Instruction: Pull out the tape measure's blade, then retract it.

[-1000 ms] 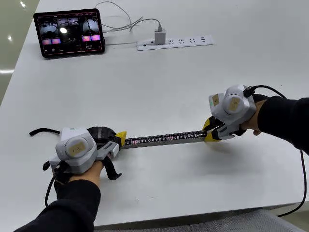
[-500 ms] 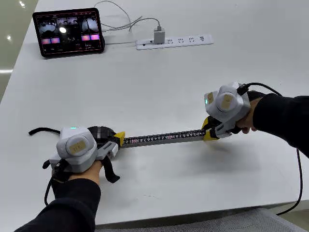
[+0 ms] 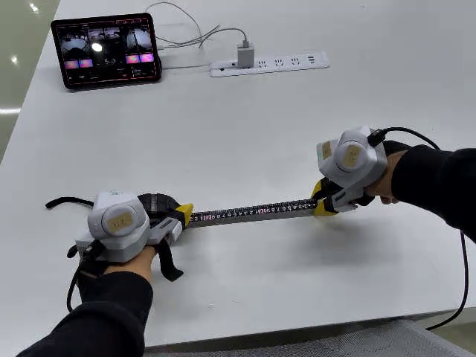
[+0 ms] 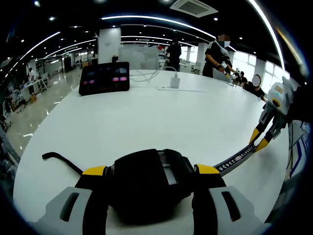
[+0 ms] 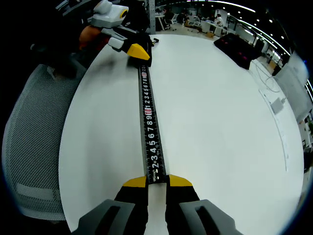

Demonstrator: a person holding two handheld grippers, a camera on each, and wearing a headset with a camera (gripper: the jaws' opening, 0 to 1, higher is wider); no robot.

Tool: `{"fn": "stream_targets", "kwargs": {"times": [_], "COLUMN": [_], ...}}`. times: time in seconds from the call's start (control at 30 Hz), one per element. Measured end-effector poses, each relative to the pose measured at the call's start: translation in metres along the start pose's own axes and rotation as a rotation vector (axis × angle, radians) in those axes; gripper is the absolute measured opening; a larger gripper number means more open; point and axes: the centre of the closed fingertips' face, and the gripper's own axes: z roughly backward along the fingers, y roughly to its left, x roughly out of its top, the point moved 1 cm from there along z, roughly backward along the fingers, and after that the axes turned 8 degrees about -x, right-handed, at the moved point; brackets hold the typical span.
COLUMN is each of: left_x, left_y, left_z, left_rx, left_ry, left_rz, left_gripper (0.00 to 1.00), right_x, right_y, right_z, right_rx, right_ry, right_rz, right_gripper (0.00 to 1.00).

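Left claw (image 3: 181, 216) is clamped around the black tape measure case (image 4: 149, 183), near the table's (image 3: 245, 126) front edge, towards its left side. Right claw (image 3: 323, 203) is pinched narrow on the tip of the blade (image 3: 253, 212). The blade lies extended flat along the front edge between the two claws. Tablet (image 3: 106, 49) stands at the far left corner.

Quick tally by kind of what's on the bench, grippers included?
tape measure: 1
hand-held grippers: 2, the left hand-held gripper and the right hand-held gripper
tablet: 1
power strip: 1
charger: 1
Total: 6
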Motion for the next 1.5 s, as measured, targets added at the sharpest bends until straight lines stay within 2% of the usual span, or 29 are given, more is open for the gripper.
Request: {"fn": "stream_targets", "kwargs": {"times": [0.23, 0.53, 0.9, 1.5], "left_x": [0.000, 0.000, -0.001, -0.002], "left_y": [0.000, -0.001, -0.001, -0.002], "left_z": [0.000, 0.000, 0.000, 0.000], "left_rx": [-0.005, -0.010, -0.014, -0.014], "left_ry": [0.003, 0.010, 0.013, 0.016], "left_rz": [-0.003, -0.004, -0.005, -0.005], "left_gripper": [0.65, 0.65, 0.65, 0.65], "right_x": [0.003, 0.005, 0.009, 0.016], "right_y": [-0.002, 0.000, 0.000, 0.002], "right_z": [-0.002, -0.003, -0.006, -0.010], "right_rx": [0.009, 0.011, 0.013, 0.009], "right_ry": [0.006, 0.004, 0.015, 0.013], "right_rz": [-0.036, 0.004, -0.019, -0.012], "right_gripper": [0.09, 0.09, 0.09, 0.09]}}
